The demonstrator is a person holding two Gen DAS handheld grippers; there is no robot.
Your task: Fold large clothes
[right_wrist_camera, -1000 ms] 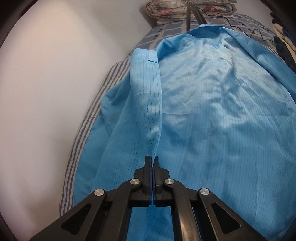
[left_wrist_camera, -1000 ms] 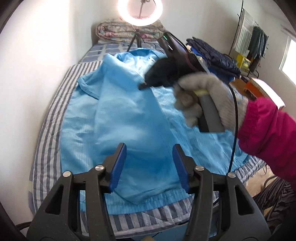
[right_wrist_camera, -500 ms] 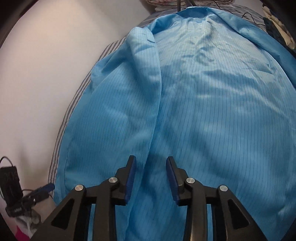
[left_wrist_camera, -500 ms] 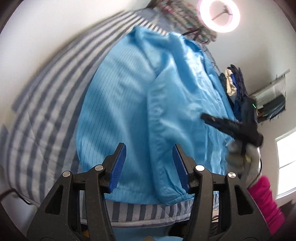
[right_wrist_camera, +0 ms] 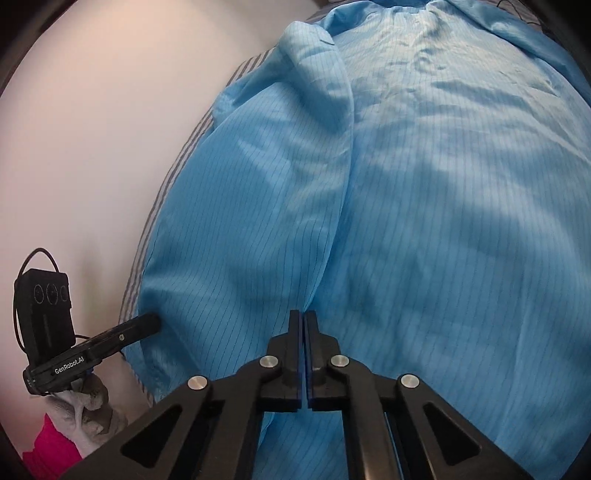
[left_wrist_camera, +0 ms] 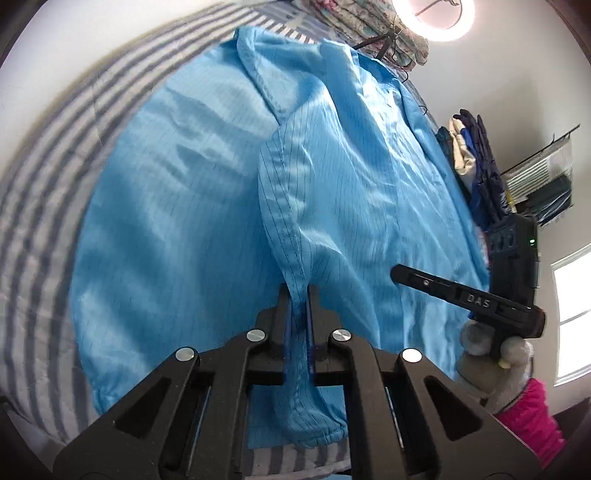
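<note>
A large light-blue pinstriped garment (left_wrist_camera: 207,206) lies spread over a striped bed, collar at the far end. My left gripper (left_wrist_camera: 298,295) is shut on a seamed fold of the garment near its lower hem. My right gripper (right_wrist_camera: 304,321) is shut on a fold ridge of the same garment (right_wrist_camera: 443,206). The right gripper also shows in the left wrist view (left_wrist_camera: 402,275), low over the cloth on the right. The left gripper shows in the right wrist view (right_wrist_camera: 147,323) at the garment's left edge.
The bed has a grey-and-white striped sheet (left_wrist_camera: 55,155) beside a white wall (right_wrist_camera: 92,129). A ring light (left_wrist_camera: 432,18) and a floral quilt (left_wrist_camera: 369,26) stand at the bed's far end. Dark clothes (left_wrist_camera: 480,166) are piled at the right.
Both grippers were open half a second ago and have now shut on folds of the blue garment. The left gripper has moved closer to the cloth.
</note>
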